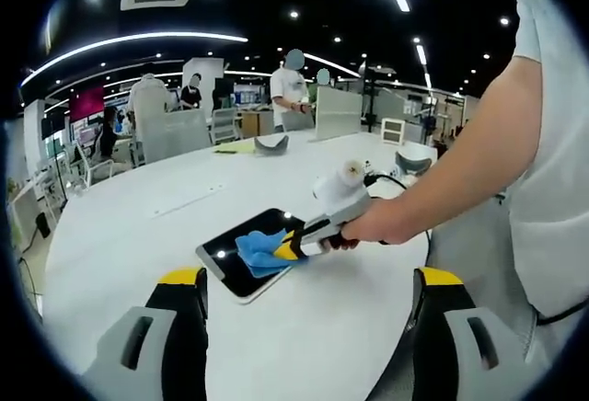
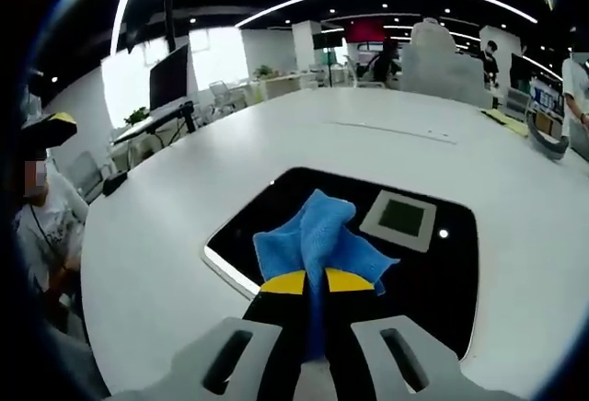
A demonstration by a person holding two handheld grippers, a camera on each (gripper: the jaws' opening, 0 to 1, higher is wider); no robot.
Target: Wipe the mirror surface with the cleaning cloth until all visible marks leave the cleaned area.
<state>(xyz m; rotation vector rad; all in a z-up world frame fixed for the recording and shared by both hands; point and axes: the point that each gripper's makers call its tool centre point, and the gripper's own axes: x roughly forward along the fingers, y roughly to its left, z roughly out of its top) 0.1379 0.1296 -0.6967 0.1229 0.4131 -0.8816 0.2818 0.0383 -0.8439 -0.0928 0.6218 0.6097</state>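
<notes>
blue cloth (image 2: 317, 240) pinched, on mirror (image 2: 442, 281)

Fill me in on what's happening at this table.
A person is cleaning a mirror that lies flat on a white table. The right hand-held gripper is shut on a blue cloth and presses it onto the mirror's dark surface. The left hand-held gripper hangs open above the table, short of the mirror, holding nothing.
</notes>
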